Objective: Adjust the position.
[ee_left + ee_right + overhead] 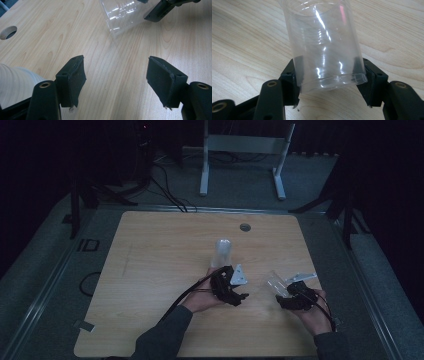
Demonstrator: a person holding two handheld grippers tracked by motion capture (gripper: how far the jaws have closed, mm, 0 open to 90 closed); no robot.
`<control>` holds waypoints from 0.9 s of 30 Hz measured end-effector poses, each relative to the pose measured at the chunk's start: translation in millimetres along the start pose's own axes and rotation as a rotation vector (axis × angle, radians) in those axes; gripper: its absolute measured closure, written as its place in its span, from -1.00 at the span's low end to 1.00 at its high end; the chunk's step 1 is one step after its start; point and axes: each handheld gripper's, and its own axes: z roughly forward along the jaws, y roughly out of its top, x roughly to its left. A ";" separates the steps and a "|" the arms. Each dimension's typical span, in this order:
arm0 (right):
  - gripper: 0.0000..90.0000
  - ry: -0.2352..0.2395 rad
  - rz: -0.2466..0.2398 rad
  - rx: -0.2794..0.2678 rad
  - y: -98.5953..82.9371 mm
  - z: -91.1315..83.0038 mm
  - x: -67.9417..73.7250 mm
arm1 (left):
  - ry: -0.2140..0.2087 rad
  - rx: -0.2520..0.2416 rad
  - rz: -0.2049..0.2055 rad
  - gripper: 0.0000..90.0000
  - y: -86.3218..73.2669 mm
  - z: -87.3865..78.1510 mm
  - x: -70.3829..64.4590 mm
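A clear plastic cup (324,50) lies tilted between my right gripper's (329,72) two jaws, which are shut on it close to its rim. In the high view that cup (273,282) is held low over the wooden table (150,270) at the front right, in the right gripper (284,293). An upright stack of clear cups (222,251) stands mid-table. Just in front of it is my left gripper (235,292), open. Its jaws (116,67) stand wide apart over bare wood, with the stack (15,82) at their left and the held cup (122,13) beyond.
A round cable hole (244,227) sits near the table's far edge, also seen as a hole (8,32) in the left gripper view. Behind the table stands a white metal frame (242,155), with cables on the floor. The room is dim.
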 end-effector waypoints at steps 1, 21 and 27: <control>-0.07 -0.004 0.005 -0.004 -0.1 0.0 0.1 | 0.002 0.000 -0.001 -0.32 -0.1 0.1 0.0; -0.06 -0.091 0.085 -0.082 -4.5 4.0 6.6 | 0.011 -0.014 -0.025 -0.32 -0.5 1.7 -1.4; -0.06 -0.100 0.115 -0.116 -8.0 2.3 5.8 | 0.015 -0.019 -0.037 -0.32 -0.6 0.8 -0.1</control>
